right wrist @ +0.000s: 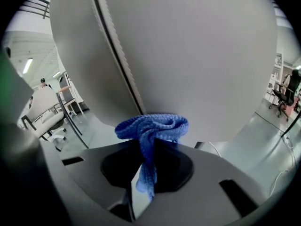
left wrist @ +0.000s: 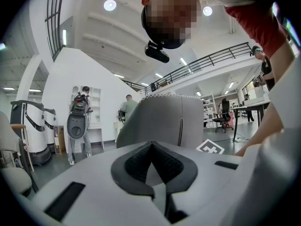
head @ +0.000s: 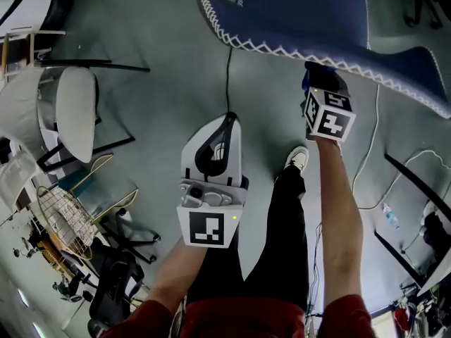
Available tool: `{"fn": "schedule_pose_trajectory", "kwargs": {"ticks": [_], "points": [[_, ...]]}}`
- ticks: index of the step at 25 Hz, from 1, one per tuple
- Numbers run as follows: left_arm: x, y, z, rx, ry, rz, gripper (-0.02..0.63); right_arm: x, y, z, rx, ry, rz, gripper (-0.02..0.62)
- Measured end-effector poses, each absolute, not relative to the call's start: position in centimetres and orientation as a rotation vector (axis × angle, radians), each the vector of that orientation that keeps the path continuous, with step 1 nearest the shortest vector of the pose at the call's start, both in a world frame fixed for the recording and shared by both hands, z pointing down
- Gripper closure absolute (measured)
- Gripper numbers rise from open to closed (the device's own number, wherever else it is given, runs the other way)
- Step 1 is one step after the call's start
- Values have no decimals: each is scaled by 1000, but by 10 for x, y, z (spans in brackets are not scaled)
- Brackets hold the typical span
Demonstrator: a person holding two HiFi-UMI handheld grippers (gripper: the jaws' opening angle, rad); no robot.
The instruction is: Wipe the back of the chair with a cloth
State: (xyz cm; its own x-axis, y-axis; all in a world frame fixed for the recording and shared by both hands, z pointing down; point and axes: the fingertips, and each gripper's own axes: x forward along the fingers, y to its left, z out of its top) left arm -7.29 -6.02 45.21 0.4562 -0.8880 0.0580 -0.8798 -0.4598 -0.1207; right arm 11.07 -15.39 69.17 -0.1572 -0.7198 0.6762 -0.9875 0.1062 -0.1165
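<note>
One gripper carries the work: the right gripper [head: 318,79] has its jaws pinched tight on a blue cloth [right wrist: 151,126], which bunches out ahead of the tips in a loose knot, with a tail hanging down between the pads. That bunch touches the chair back [right wrist: 188,55], just beside a dark seam [right wrist: 117,55] that runs along the panel. I therefore judge the wiping stroke itself to be the step in hand, not the pick-up or the approach. The left gripper [left wrist: 152,161] hangs apart from the chair, jaws closed on each other with nothing between them, and takes no part. The next move, as I read it, calls for steady pressure into the panel and a sweep along its curve. The grip must be firm enough that the cloth does not drag out, and the hard jaw tips should be kept off the upholstery. The cloth is a soft, looped, terry-like knit that should fold and flatten readily under pressure. The chair back is a broad, smooth, gently bowed shell, upholstered and matte. It reads blue in the head view and grey in both gripper views, so I cannot tell its true colour. White zigzag stitching [head: 282,48] edges its rim in the head view, close to where the right gripper meets it.
</note>
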Motion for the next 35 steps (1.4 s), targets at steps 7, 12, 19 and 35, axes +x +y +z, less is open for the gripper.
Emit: {"fn": "schedule_pose_trajectory", "kwargs": {"ticks": [7, 12, 19, 35], "points": [[-80, -55, 402, -2609, 1608, -149, 592, 87, -96, 581, 1720, -2015, 791, 532], [-88, -49, 354, -2630, 1556, -135, 592, 68, -67, 473, 1784, -2095, 754, 532], [-110, -53, 298, -2630, 1448, -60, 592, 40, -87, 381, 1845, -2142, 577, 532], [-98, -67, 291, -2670, 1397, -112, 592, 41, -117, 404, 1869, -2061, 605, 532]]}}
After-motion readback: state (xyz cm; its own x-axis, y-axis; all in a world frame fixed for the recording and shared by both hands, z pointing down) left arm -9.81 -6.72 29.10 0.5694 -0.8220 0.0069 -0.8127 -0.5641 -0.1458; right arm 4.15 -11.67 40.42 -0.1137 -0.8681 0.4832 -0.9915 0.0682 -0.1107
